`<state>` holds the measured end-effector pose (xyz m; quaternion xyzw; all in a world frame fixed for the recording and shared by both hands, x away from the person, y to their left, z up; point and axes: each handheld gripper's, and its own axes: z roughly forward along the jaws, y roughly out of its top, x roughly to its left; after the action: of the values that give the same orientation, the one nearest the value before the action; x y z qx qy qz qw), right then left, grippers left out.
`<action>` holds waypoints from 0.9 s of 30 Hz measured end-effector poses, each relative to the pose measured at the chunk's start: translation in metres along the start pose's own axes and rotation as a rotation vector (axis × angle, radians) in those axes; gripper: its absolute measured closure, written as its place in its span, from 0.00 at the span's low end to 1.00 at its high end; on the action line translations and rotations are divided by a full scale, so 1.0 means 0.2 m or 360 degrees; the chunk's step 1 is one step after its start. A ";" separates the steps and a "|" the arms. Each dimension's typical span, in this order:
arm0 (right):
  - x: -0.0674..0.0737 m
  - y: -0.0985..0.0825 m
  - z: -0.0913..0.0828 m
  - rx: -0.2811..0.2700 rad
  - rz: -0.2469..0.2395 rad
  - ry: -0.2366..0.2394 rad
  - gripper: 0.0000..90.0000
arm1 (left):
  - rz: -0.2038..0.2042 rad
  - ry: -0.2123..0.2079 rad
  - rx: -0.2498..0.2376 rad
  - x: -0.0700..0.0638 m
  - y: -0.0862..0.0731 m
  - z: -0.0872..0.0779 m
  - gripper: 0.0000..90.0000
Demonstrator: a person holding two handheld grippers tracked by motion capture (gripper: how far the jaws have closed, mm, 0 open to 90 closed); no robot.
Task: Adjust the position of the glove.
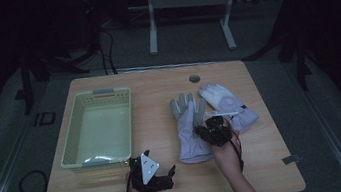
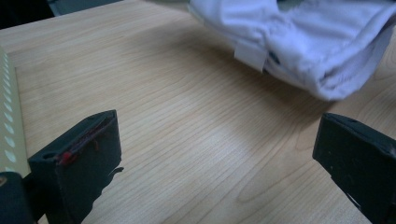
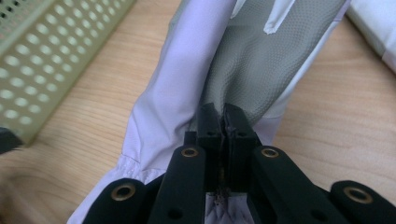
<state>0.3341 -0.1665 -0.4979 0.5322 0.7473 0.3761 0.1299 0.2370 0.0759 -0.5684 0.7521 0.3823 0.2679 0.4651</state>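
Observation:
Two pale lilac gloves lie side by side on the wooden table [image 1: 269, 163]. The nearer glove [image 1: 189, 134] lies palm up and shows its grey grip palm [image 3: 261, 60]. My right gripper [image 1: 206, 127] sits over its palm, the jaws [image 3: 223, 114] pressed together, and creases in the fabric run into the tips as if a fold is pinched. The second glove [image 1: 228, 105] lies just right of it. My left gripper [image 1: 156, 171] rests near the table's front edge, open [image 2: 219, 158], with bare wood between its jaws and the nearer glove's cuff [image 2: 317, 46] ahead.
A pale green perforated basket [image 1: 82, 161] stands on the left half of the table, close to the left gripper [image 2: 9, 126] and left of the held glove [image 3: 46, 56]. A round cable hole [image 1: 194, 78] sits at the far edge. Dark floor and a stand lie beyond.

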 end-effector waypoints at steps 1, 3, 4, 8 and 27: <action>-0.01 -0.01 0.02 0.0011 0.0007 0.0001 0.96 | 0.0001 0.0000 0.0000 0.00 0.00 0.00 0.01; -0.01 -0.02 0.04 0.0029 0.0011 -0.0017 0.96 | 0.0003 -0.0001 0.0000 0.00 0.00 0.00 0.01; -0.02 -0.03 0.06 0.0037 0.0016 -0.0022 0.96 | 0.0003 -0.0001 0.0000 0.00 0.00 0.00 0.01; -0.04 -0.07 0.13 0.0100 -0.0001 -0.0050 0.94 | 0.0008 0.0002 0.0003 0.00 0.00 0.00 0.01; -0.20 0.02 0.04 0.0064 -0.0181 0.0027 0.57 | 0.0008 0.0004 0.0001 0.00 0.00 0.00 0.01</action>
<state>0.3576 -0.1985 -0.5081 0.4882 0.7848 0.3574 0.1340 0.2367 0.0753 -0.5684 0.7529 0.3811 0.2698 0.4638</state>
